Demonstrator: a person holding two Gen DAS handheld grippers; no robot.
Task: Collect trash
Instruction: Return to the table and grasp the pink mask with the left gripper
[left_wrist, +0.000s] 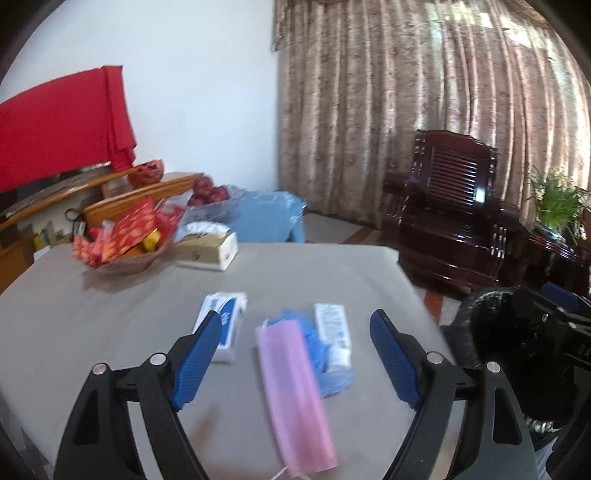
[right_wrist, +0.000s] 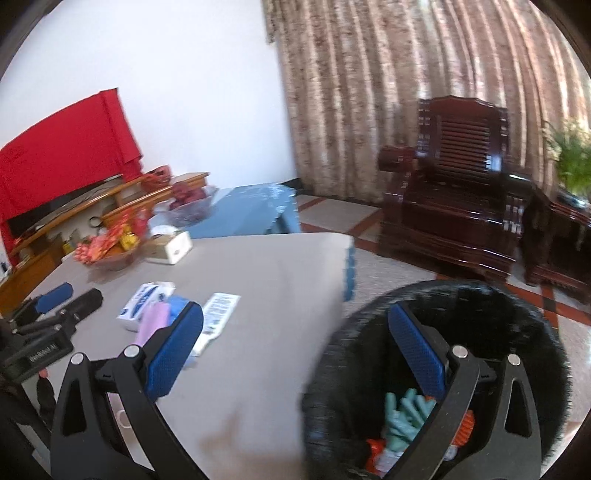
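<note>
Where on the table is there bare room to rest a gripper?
The table is bare between the snack bowl and the tissue pack, and right of the white tube to the edge. Crowded: pack, pink mask, blue glove and tube lie bunched together.

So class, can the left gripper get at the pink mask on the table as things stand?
Probably yes: the left gripper is open, the mask lies flat right between and below its jaws, and nothing covers it.
</note>
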